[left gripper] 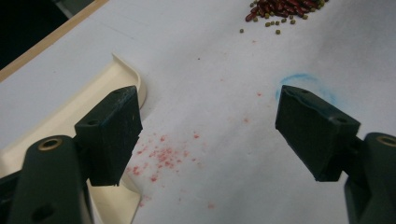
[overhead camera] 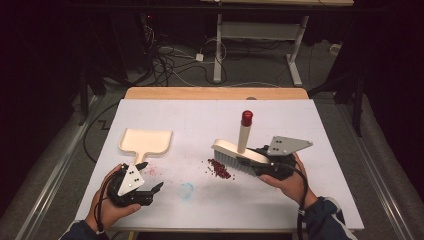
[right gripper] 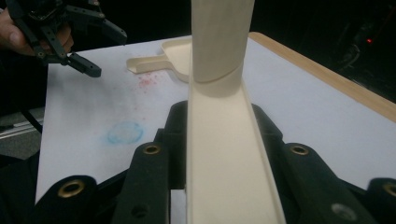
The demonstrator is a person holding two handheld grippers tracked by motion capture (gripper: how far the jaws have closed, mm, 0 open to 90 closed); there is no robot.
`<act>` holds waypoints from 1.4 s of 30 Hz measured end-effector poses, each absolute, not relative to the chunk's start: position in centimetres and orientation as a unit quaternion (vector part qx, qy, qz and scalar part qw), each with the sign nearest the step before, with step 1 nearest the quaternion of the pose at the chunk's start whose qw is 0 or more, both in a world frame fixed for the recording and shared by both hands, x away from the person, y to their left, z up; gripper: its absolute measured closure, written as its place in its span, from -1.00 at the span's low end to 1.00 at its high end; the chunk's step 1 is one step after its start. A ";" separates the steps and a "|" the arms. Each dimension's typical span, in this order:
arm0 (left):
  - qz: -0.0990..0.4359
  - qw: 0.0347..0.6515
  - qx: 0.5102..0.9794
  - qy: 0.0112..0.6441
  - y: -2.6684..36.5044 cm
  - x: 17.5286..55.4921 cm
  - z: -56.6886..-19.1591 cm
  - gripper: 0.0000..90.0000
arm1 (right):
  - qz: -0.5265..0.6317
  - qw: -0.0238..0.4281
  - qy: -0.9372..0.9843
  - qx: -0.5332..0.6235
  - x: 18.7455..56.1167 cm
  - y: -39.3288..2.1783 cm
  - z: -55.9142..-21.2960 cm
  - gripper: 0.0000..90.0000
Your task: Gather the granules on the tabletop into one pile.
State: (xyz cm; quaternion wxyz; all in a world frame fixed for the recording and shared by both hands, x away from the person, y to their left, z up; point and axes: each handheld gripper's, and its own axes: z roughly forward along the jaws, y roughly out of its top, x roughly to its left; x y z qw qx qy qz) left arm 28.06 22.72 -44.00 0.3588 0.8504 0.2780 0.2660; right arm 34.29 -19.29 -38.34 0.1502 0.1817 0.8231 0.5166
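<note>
A cream hand brush (overhead camera: 234, 152) with pale bristles and a red-capped handle (overhead camera: 246, 118) hangs tilted just above the white table cover (overhead camera: 280, 120). My right gripper (overhead camera: 260, 163) is shut on the brush body (right gripper: 219, 140), one black jaw on each side. The bristles hang right beside a small pile of red beans (overhead camera: 219, 168). A cream dustpan (overhead camera: 146, 141) lies flat at the left. My left gripper (overhead camera: 151, 175) stands open over the cover with nothing between its jaws. One of its jaws is close to the dustpan handle (left gripper: 70, 121). The beans (left gripper: 280, 9) lie farther ahead of it.
A blue chalk ring (overhead camera: 186, 190) and a faint red smear (overhead camera: 151, 170) mark the cover between the hands. The table's wooden far edge (overhead camera: 215, 93) runs along the back. A white desk frame (overhead camera: 260, 35) and cables on the floor lie beyond it.
</note>
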 end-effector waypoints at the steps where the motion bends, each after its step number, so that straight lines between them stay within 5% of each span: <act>1: 0.267 0.358 0.850 0.278 22.8 28.1 -44.0 -0.52 | 0.514 0.153 0.823 0.188 33.9 -19.9 -38.2 0.49; 17: 0.272 0.351 0.851 0.281 22.8 28.2 -44.1 -0.52 | 0.443 0.108 0.852 0.256 29.8 -26.1 -39.6 0.49; 27: 0.265 0.348 0.856 0.276 22.5 28.4 -44.4 -0.52 | 0.432 0.024 0.851 0.299 33.0 -26.8 -41.6 0.49; 34: 0.261 0.345 0.859 0.273 22.2 28.4 -44.5 -0.52 | 0.411 0.016 0.848 0.333 36.0 -27.6 -42.3 0.40; 42: 0.258 0.340 0.864 0.268 22.0 28.5 -44.7 -0.52 | 0.371 0.039 0.864 0.338 39.5 -28.5 -42.7 0.02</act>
